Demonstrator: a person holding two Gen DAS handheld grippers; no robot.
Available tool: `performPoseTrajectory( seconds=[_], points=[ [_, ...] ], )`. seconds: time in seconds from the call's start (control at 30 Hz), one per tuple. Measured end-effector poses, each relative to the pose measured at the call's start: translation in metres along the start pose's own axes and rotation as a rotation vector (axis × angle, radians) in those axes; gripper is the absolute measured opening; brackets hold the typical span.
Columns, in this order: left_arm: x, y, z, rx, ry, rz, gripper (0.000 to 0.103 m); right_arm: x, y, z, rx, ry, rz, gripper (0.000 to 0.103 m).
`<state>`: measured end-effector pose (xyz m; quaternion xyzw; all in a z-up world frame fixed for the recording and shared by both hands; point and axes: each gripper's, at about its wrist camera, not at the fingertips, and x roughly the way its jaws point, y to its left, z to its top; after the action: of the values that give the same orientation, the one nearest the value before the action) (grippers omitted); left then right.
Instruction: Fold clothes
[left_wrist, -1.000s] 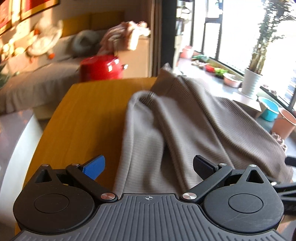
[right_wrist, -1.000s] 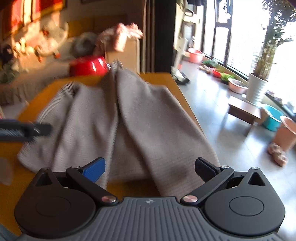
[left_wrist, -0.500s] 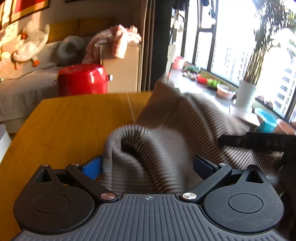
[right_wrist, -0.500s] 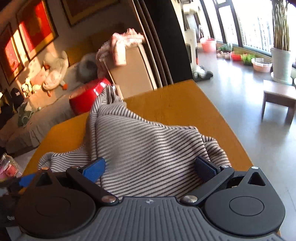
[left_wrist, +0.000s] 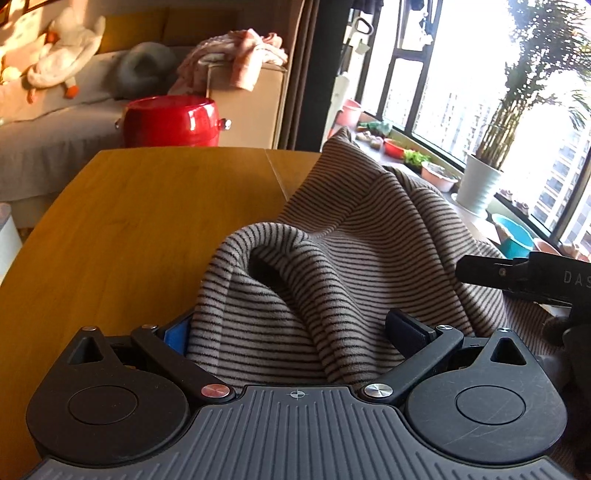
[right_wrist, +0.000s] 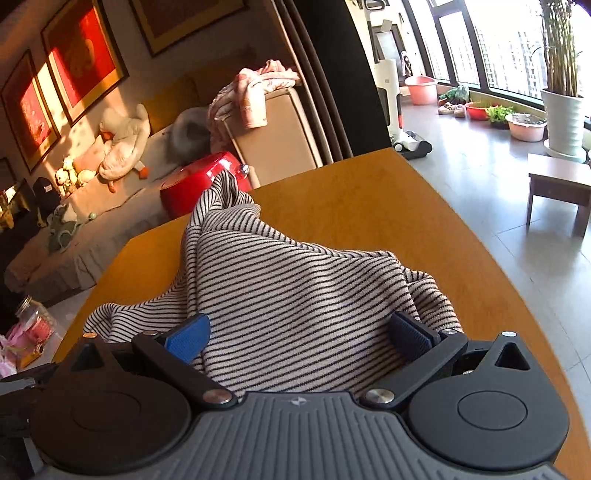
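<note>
Left wrist view shows the left hand-held gripper (left_wrist: 293, 332) wide apart with a bunched fold of the garment (left_wrist: 354, 251) between its fingers, on the table (left_wrist: 147, 221). The right hand-held gripper (right_wrist: 299, 334), just beside it, gapes likewise over cloth. Both should pinch edges, not bulk, before lifting.

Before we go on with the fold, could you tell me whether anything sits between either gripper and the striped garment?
Nothing visible does. The striped garment already lies bunched between the open fingers of the left gripper and of the right gripper. The wooden table beside the cloth shows bare.
</note>
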<state>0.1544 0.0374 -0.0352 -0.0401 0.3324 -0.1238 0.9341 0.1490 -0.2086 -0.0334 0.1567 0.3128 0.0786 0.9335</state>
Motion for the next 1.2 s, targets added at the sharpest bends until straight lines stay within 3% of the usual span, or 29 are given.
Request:
performPoseTrajectory(
  seconds=[0.17,0.33,0.63,1.07,1.2],
  points=[
    [-0.008,0.008,-0.002,0.003,0.017,-0.019,0.103,0.000,0.014,-0.001,-0.022,0.021,-0.022,0.103],
    [0.002,-0.004,0.005,0.115,0.061,0.002,0.103,0.006,0.020,0.001,-0.064,0.040,-0.042,0.103],
    [0.002,-0.005,0.002,0.032,0.030,0.037,0.103,0.007,0.009,0.005,-0.024,0.032,0.015,0.103],
    [0.004,-0.002,0.010,0.069,0.075,0.039,0.103,0.005,0.009,0.003,-0.041,0.030,0.017,0.103],
    [-0.001,0.029,0.026,-0.024,0.030,0.112,0.090,0.004,0.008,0.003,-0.035,0.026,0.024,0.103]
  ],
)
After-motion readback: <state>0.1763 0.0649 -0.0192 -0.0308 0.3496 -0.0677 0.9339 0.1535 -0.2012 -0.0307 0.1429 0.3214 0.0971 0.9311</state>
